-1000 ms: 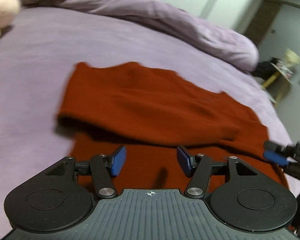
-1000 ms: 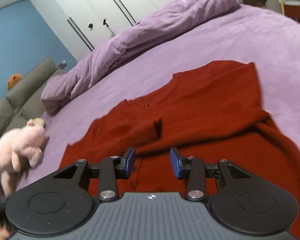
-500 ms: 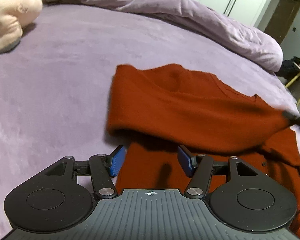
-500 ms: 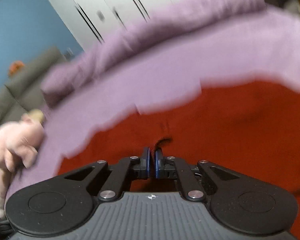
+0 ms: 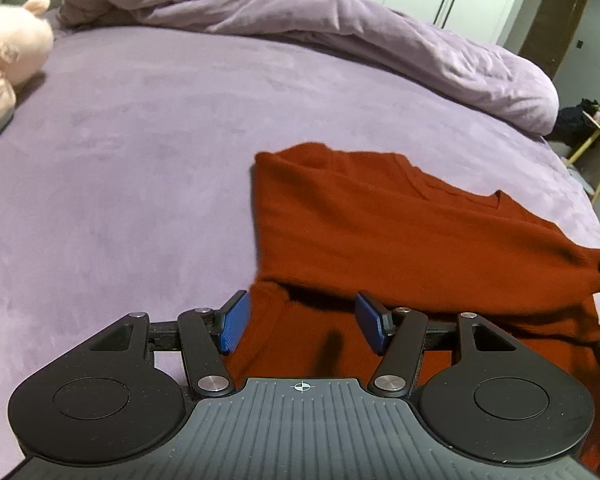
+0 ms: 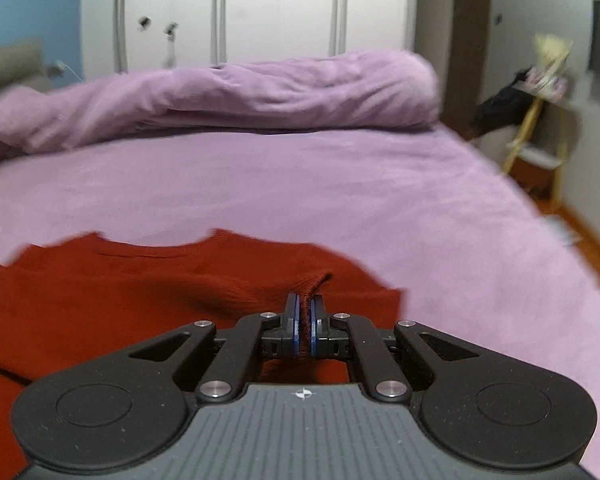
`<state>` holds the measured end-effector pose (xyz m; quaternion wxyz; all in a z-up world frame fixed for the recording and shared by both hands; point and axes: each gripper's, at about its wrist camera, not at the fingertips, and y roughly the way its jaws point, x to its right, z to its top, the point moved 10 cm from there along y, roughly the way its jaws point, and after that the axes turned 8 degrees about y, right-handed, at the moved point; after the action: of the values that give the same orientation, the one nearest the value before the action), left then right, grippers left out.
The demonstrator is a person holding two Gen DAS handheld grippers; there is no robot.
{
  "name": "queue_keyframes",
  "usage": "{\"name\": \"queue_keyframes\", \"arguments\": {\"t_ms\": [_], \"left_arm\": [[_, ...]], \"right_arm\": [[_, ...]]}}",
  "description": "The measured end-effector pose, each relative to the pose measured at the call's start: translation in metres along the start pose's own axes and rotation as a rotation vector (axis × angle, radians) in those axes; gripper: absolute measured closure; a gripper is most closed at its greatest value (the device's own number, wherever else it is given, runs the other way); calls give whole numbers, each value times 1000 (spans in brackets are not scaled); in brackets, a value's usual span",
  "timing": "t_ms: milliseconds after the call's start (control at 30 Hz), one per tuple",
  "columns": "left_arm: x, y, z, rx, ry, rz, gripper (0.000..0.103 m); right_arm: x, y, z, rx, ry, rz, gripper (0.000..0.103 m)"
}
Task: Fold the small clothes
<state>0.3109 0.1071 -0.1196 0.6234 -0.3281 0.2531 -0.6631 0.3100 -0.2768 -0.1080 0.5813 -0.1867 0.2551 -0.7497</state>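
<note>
Here the bed point(image 5: 148, 152) fills most of both views, its lilac cover bare except for a rolled duvet point(image 5: 340, 32) along the top of the frames and a pink soft toy point(image 5: 8, 60) at the upper left edge of the left wrist view. The red sweater point(image 5: 400, 236) lies on the bed in the centre right of that view, its long axis running from the upper middle down toward the right edge, with one layer already turned over onto the body below.

In the right wrist view the sweater point(image 6: 140, 296) spreads across the lower left, and a raised ridge of it runs straight into the right gripper point(image 6: 305, 322). Those jaws are closed tight on that pinch of knit, so this hand is the one placed to carry the fold.

The left gripper point(image 5: 302, 322) hangs over the sweater's near left edge with jaws apart and nothing between the pads; the cloth lies just below and ahead of them.
</note>
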Motion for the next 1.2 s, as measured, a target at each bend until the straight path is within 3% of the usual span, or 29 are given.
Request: {"name": "queue_keyframes", "arguments": {"t_ms": [167,200,267,333,433,567,667,767,867,933,1000,1133,1200], "left_arm": [[6,-1,6,5,21,-5,39],[9,0,7,9,24,-11,38],[19,7,13,10,33,-18,38],[33,15,21,23,49,-32,36],[50,32,32,76,77,-26,32],[60,61,40,99,82,1,29],[58,82,33,64,141,61,29],[53,84,28,108,169,50,21],[51,84,24,131,160,34,20],[51,83,24,132,170,43,20],[52,80,24,124,173,52,20],[56,72,19,122,199,53,20],[56,71,16,127,215,55,20]], "right_arm": [[18,9,-8,-15,101,-99,97],[22,6,-8,1,155,-90,92],[17,2,-9,7,266,14,90],[-7,3,-16,-42,311,185,90],[-59,8,-28,-110,233,381,90],[-105,18,-42,-121,75,476,90],[-95,35,-52,-104,-32,388,90],[-45,50,-46,-47,-101,195,99],[11,53,-32,-36,45,163,103],[17,48,-32,-29,44,103,103],[10,36,-34,-46,33,109,98],[-16,-4,-47,-37,13,252,87],[-17,1,-70,-79,-89,192,86]]}}
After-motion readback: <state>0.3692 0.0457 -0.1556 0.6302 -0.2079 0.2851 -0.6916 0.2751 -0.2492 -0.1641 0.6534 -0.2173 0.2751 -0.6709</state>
